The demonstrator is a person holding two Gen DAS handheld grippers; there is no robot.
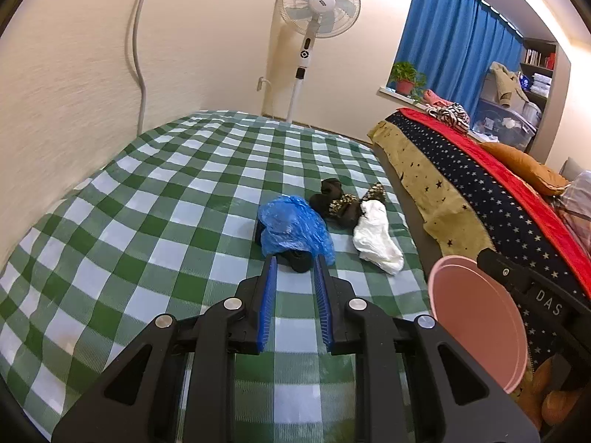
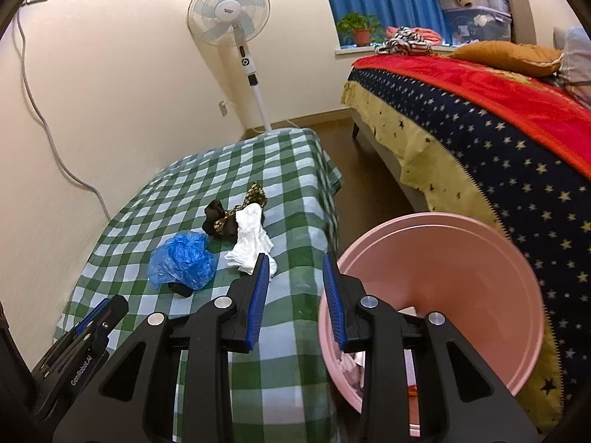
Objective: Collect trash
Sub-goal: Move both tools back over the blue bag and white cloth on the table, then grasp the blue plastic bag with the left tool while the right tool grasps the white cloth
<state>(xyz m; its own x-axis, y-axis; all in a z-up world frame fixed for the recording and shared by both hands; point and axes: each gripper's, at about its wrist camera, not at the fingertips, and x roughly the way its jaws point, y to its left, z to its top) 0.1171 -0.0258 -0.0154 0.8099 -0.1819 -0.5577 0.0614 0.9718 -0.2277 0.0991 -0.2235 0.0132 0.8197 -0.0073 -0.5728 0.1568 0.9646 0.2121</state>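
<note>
On the green checked tablecloth [image 1: 155, 221] lie a crumpled blue plastic bag [image 1: 291, 227], a white crumpled bag [image 1: 375, 238], a dark brown and leopard-print scrap [image 1: 341, 199] and a small black piece [image 1: 299, 261]. My left gripper [image 1: 295, 262] is open, its tips just short of the blue bag, around the black piece. My right gripper [image 2: 295, 258] is open and empty, its left finger near the white bag [image 2: 251, 243], its right finger at the rim of a pink bin [image 2: 436, 288]. The blue bag [image 2: 183, 258] shows in the right wrist view too.
The pink bin [image 1: 480, 317] stands beside the table's right edge and holds some scraps. A bed with a starred blanket [image 2: 498, 140] is on the right. A standing fan [image 1: 317, 11] stands behind the table by the wall. A cable [image 1: 138, 48] hangs on the wall.
</note>
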